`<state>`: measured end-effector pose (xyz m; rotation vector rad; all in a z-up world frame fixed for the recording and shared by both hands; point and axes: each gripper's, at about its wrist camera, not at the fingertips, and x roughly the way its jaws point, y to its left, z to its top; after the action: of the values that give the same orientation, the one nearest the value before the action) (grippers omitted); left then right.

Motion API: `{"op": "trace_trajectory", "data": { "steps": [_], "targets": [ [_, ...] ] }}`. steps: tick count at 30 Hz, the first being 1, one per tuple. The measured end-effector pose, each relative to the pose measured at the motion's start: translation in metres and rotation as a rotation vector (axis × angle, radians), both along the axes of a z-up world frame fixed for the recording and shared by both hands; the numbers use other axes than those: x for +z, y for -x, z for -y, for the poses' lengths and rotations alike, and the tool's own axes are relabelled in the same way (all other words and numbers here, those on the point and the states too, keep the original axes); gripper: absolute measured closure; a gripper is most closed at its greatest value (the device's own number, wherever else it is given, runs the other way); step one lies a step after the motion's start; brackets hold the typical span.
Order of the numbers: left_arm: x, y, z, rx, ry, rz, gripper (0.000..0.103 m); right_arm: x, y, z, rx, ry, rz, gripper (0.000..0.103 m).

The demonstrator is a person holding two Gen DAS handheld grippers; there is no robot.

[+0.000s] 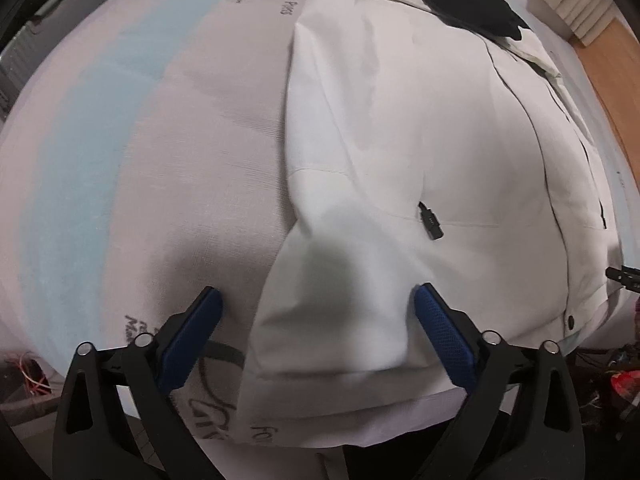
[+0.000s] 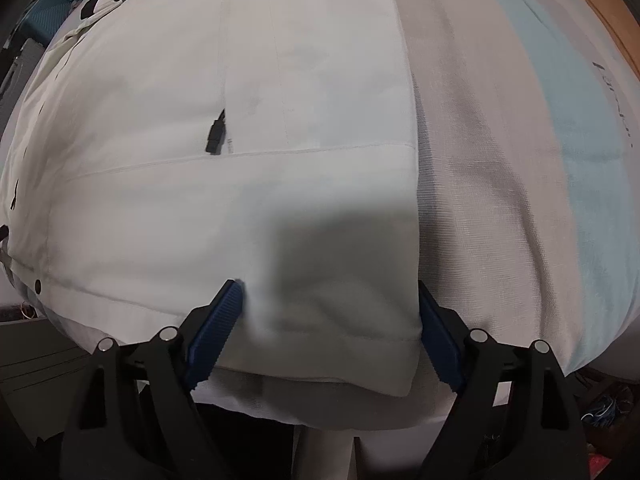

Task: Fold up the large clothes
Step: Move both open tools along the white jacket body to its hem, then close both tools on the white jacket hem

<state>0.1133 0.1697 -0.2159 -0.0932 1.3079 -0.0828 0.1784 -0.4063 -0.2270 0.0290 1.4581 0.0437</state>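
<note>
Printed sheet [image 1: 168,168]: both claws gape over jacket [image 1: 420,140].

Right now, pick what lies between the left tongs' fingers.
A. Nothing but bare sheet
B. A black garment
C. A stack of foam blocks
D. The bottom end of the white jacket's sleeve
D: in the left wrist view the left tongs stand open around the white jacket's sleeve end.

You see a sheet [image 1: 120,160] with a blue stripe; a wood floor [image 1: 612,80] lies beside it.
</note>
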Motion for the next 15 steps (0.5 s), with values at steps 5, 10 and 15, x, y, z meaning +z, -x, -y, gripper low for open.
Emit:
{"op": "trace_trajectory", "data": {
  "steps": [5, 10, 15],
  "targets": [
    [0.006, 0.009, -0.003, -0.032, -0.006, -0.01, 0.042, 0.003, 0.0, 0.0, 0.009, -0.023, 0.003, 0.05],
    [0.015, 0.014, -0.001, -0.063, -0.055, -0.02, 0.064, 0.01, 0.001, -0.008, 0.061, 0.02, 0.022, 0.075],
    [0.021, 0.023, 0.007, -0.123, -0.078, -0.012, 0.08, 0.008, 0.001, -0.009, 0.051, 0.008, 0.019, 0.074]
  ]
}}
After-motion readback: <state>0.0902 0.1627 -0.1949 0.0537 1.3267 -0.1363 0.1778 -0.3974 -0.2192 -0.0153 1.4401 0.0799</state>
